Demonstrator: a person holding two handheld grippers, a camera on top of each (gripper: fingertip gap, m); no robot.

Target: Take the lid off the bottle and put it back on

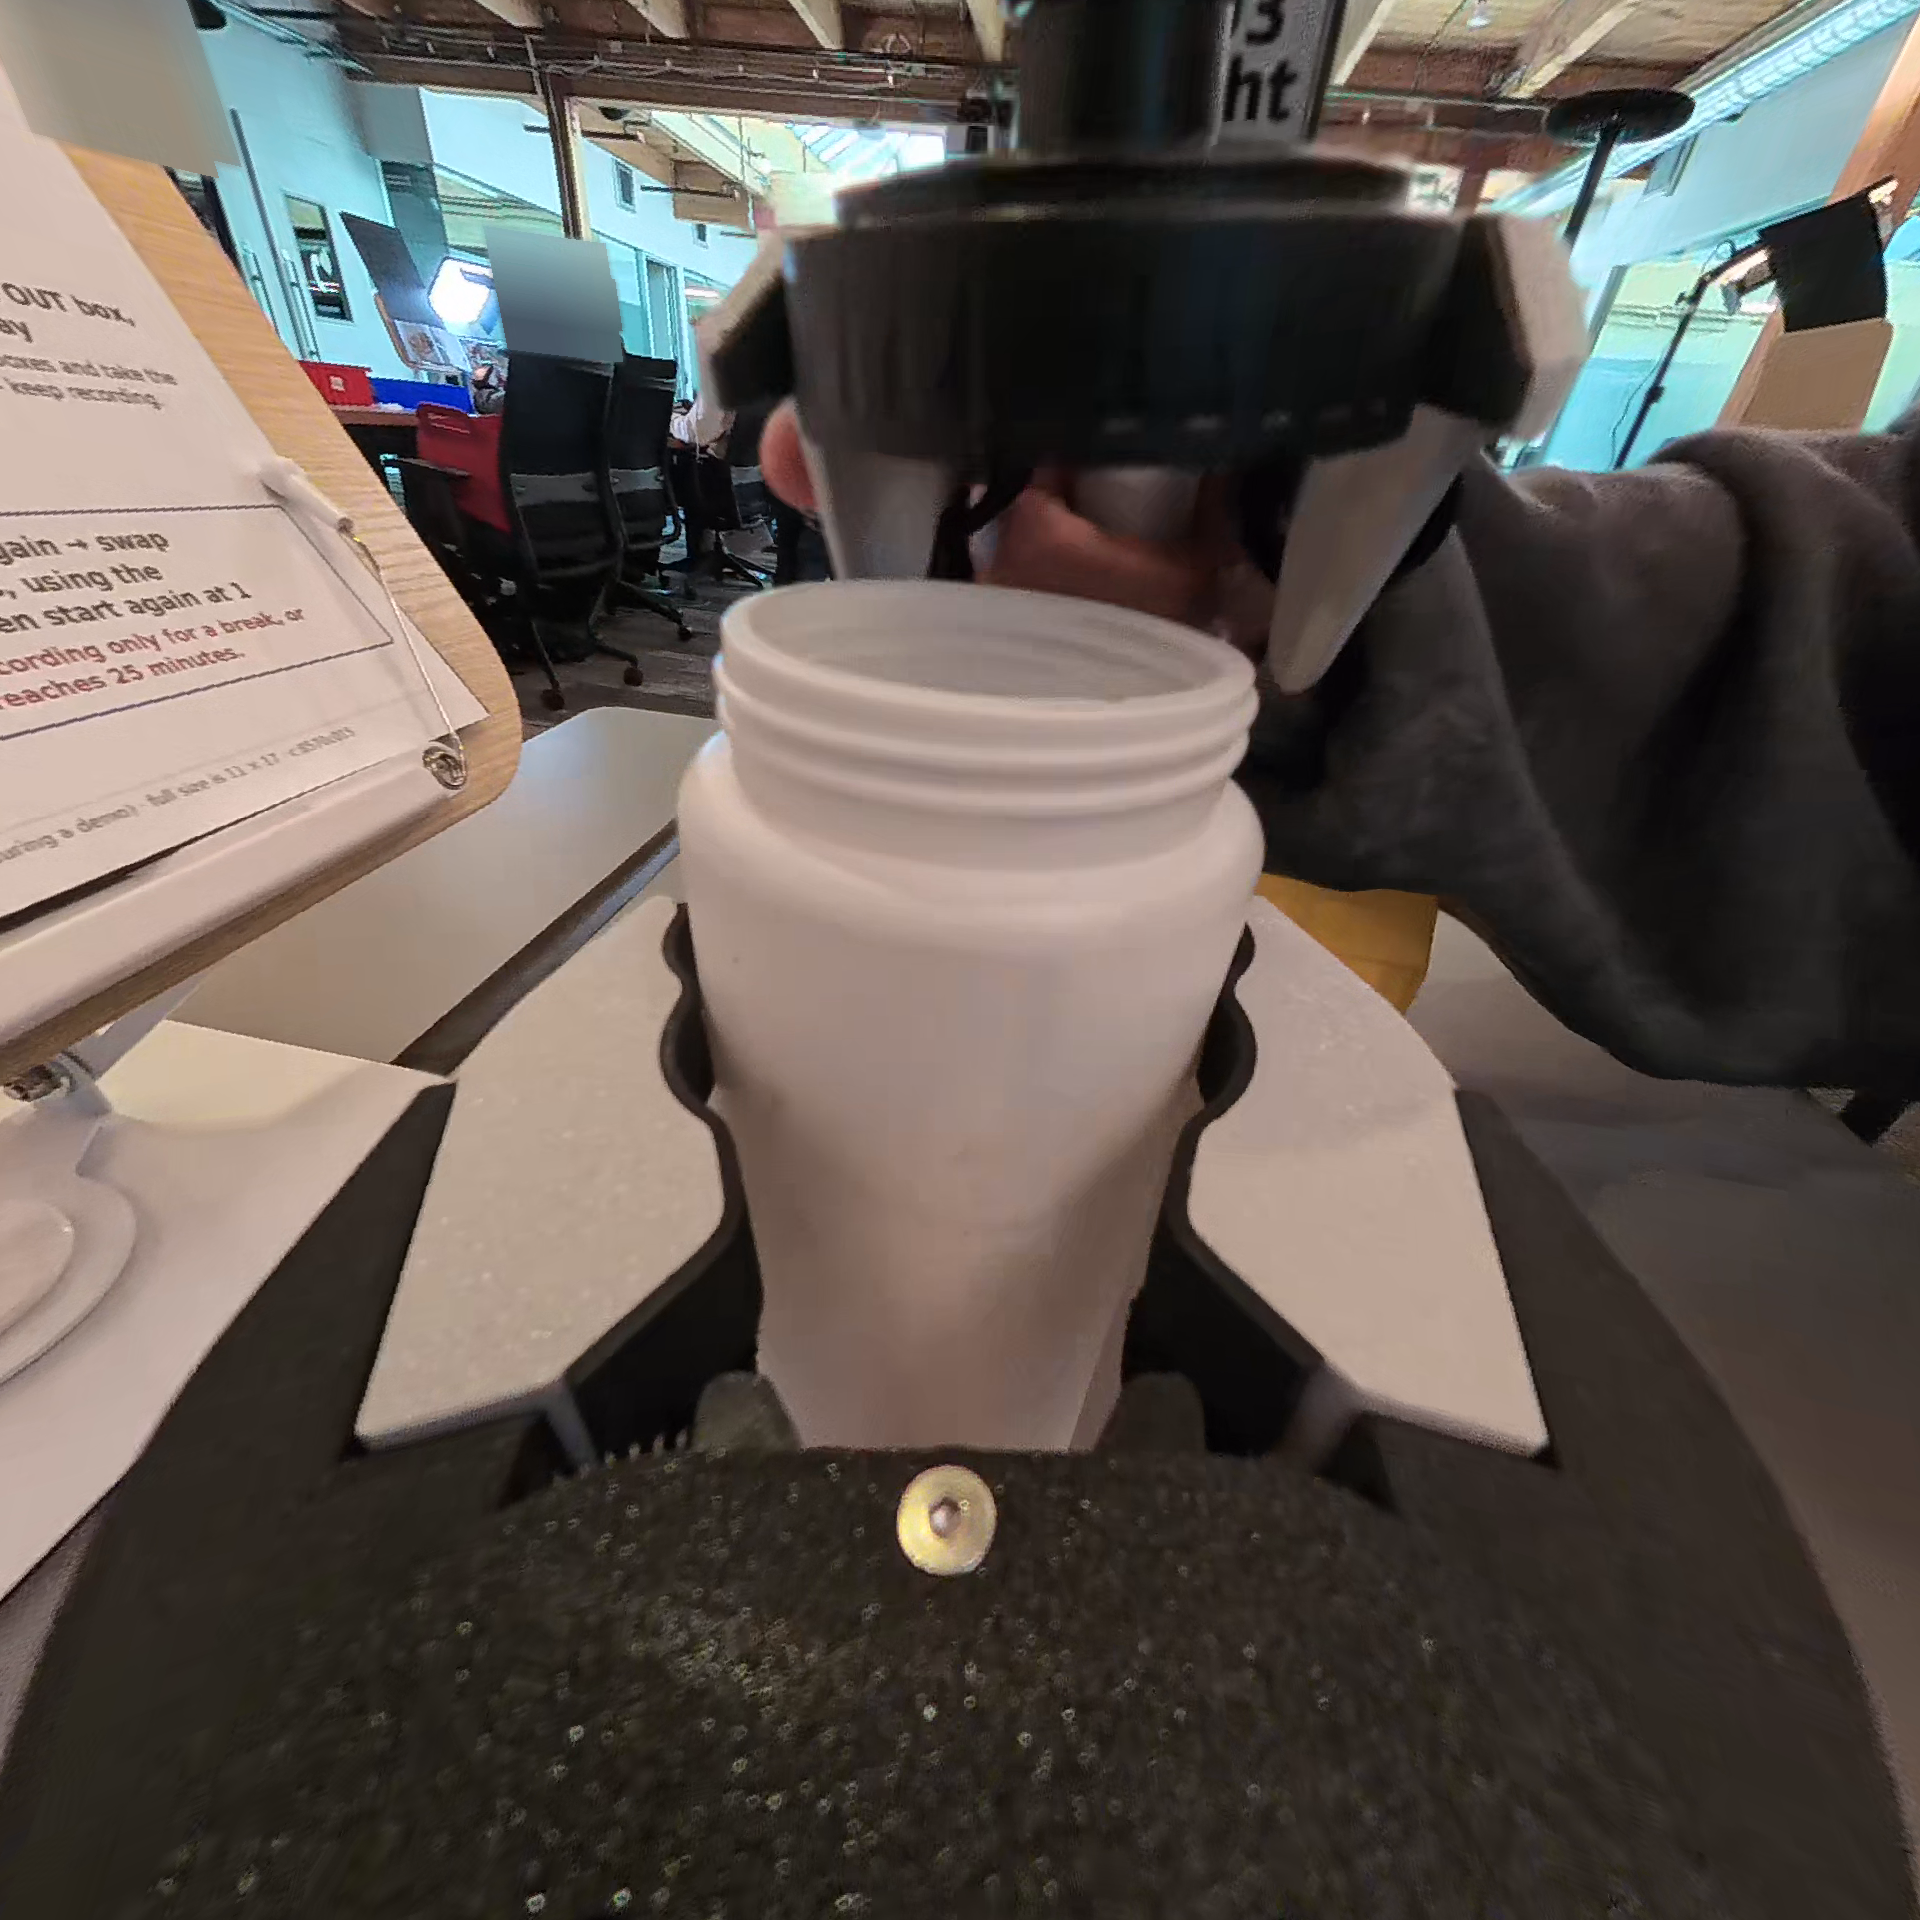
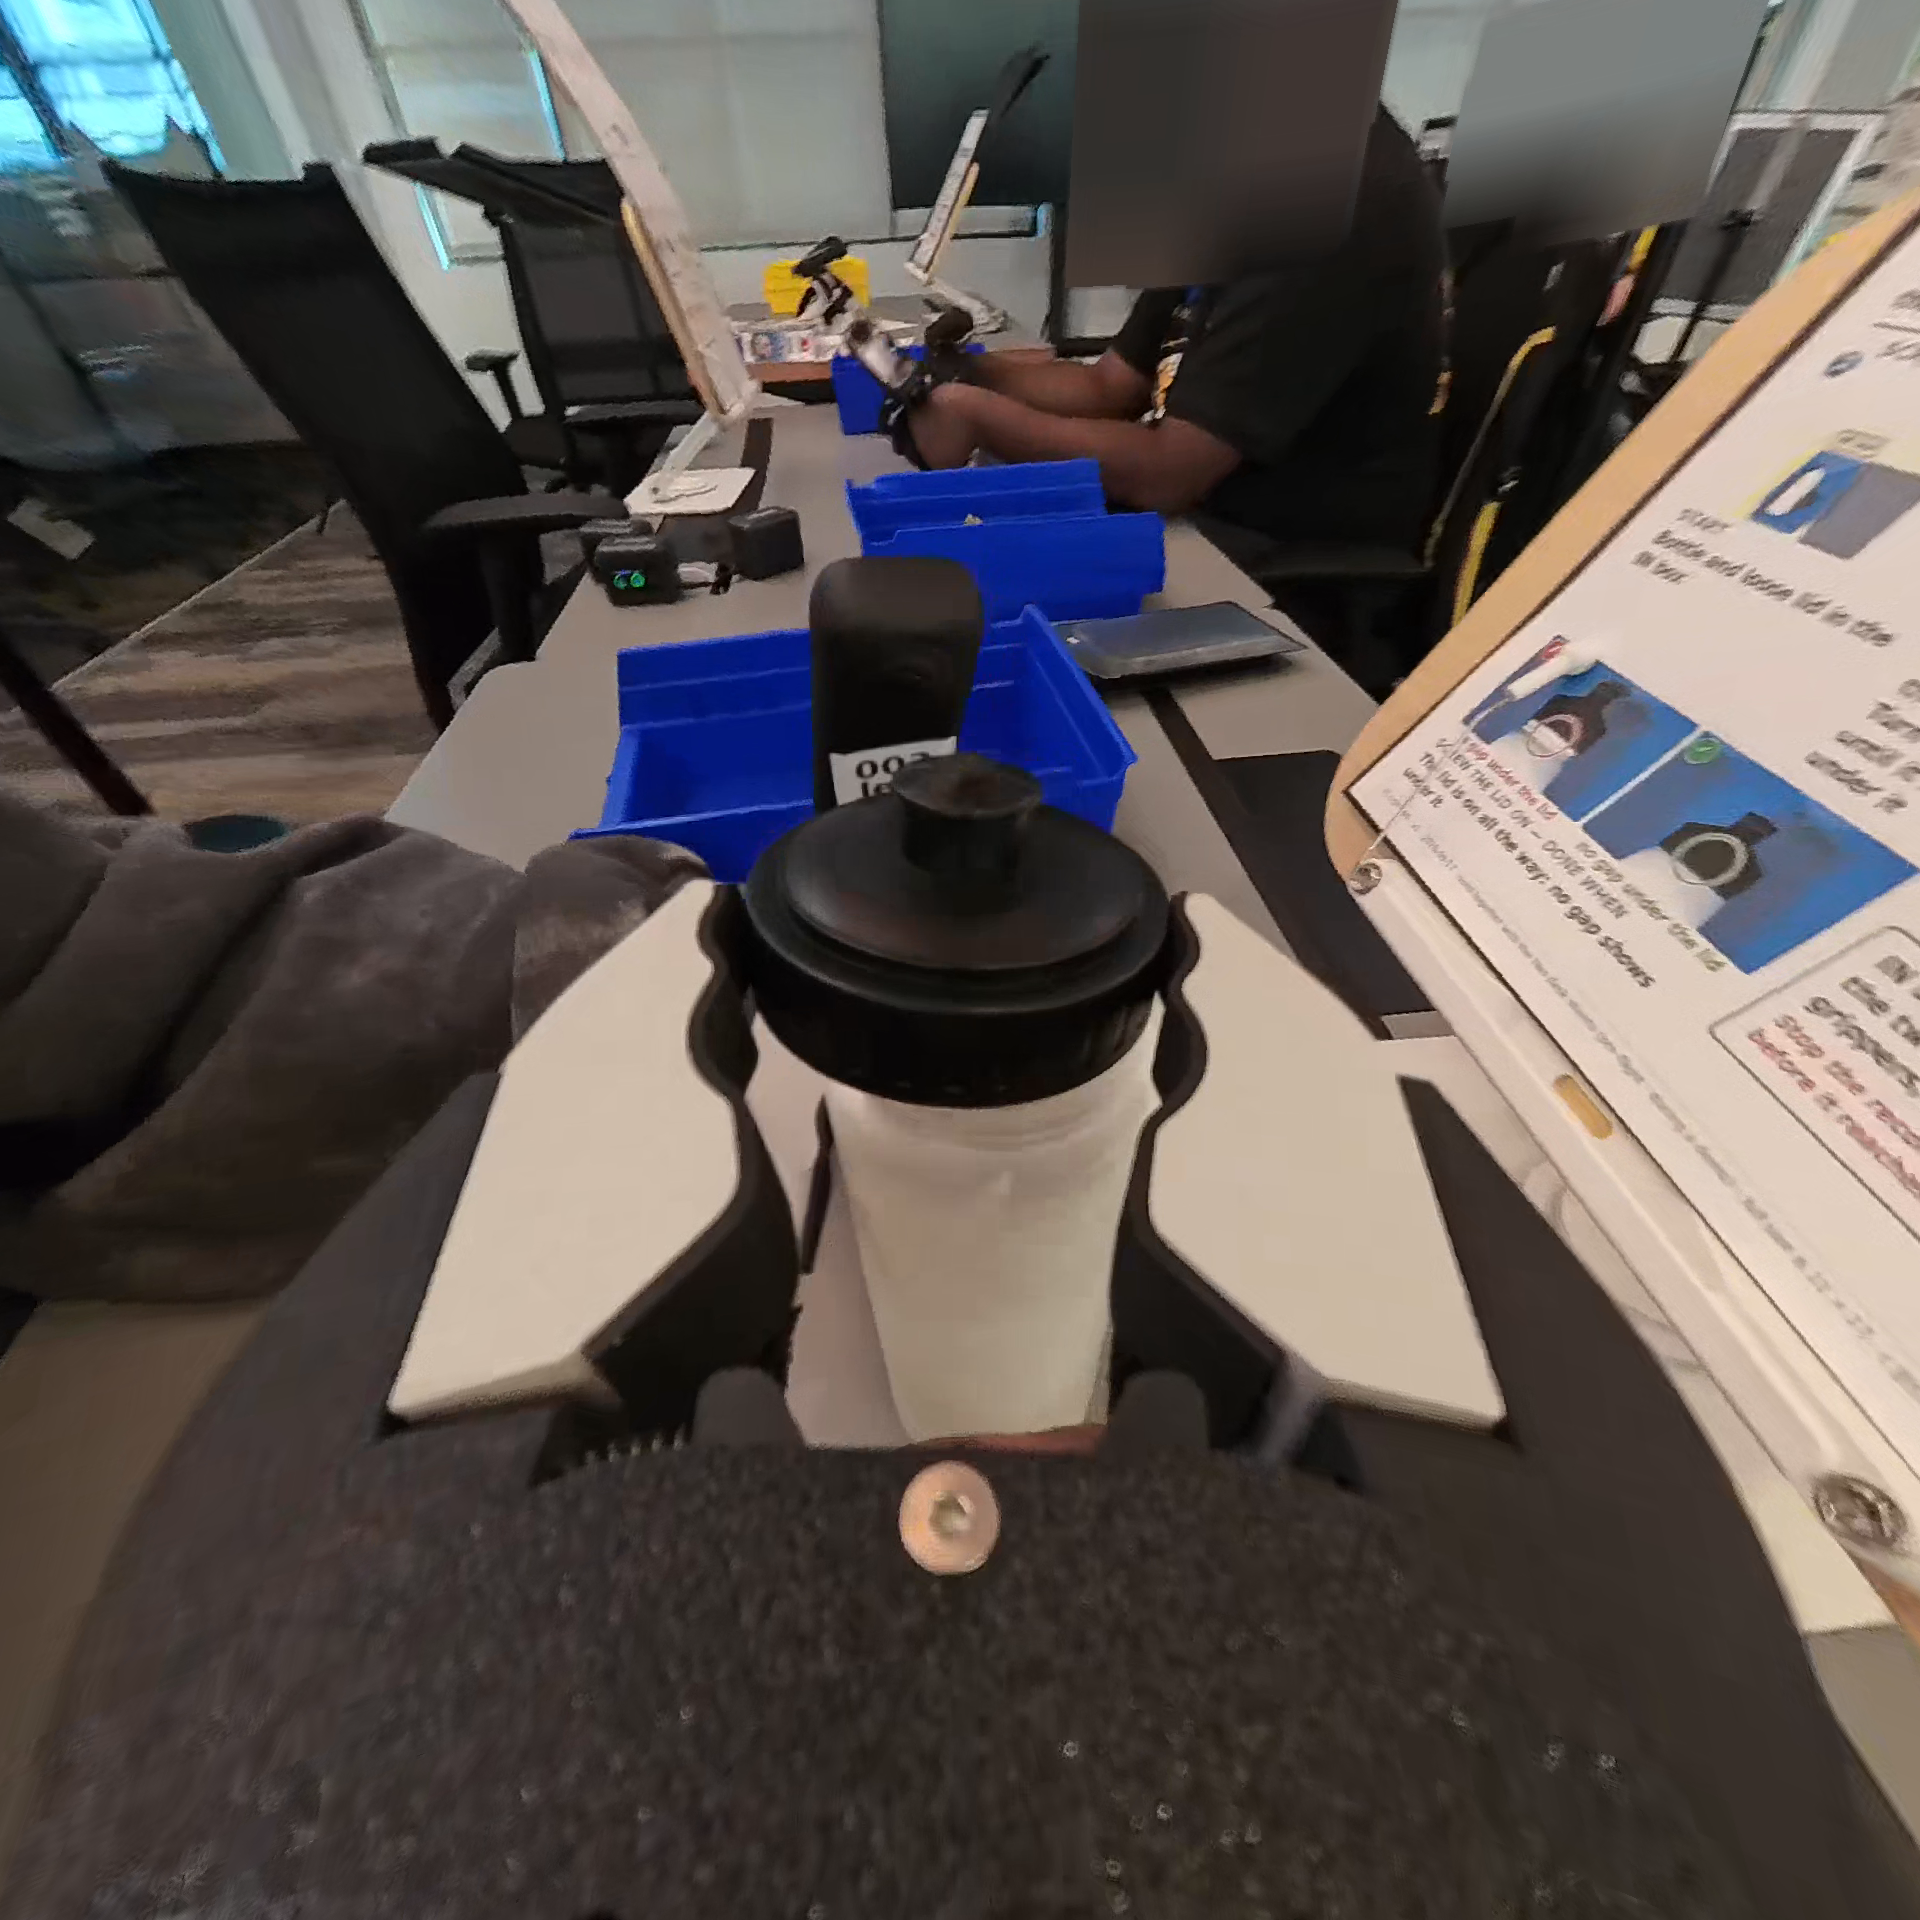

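- Your left claw [image 1: 961, 1039] is clamped round the body of the white plastic wide-mouth bottle [image 1: 966, 1091], upright, its threaded neck bare.
- Just above that mouth and clear of it, your right claw [image 2: 961, 997] grips the black ribbed screw lid [image 1: 1122, 332] by its rim.
- The lid is off; I judge you're at the put-back step.
- Next: centre it level over the threads, lower, then twist.
- Beyond, a blue plastic bin [image 2: 717, 748] sits on the grey surface [image 2: 499, 748].

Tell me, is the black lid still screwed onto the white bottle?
No: in the left wrist view the black lid hangs above the white bottle, whose threaded mouth is open and bare.
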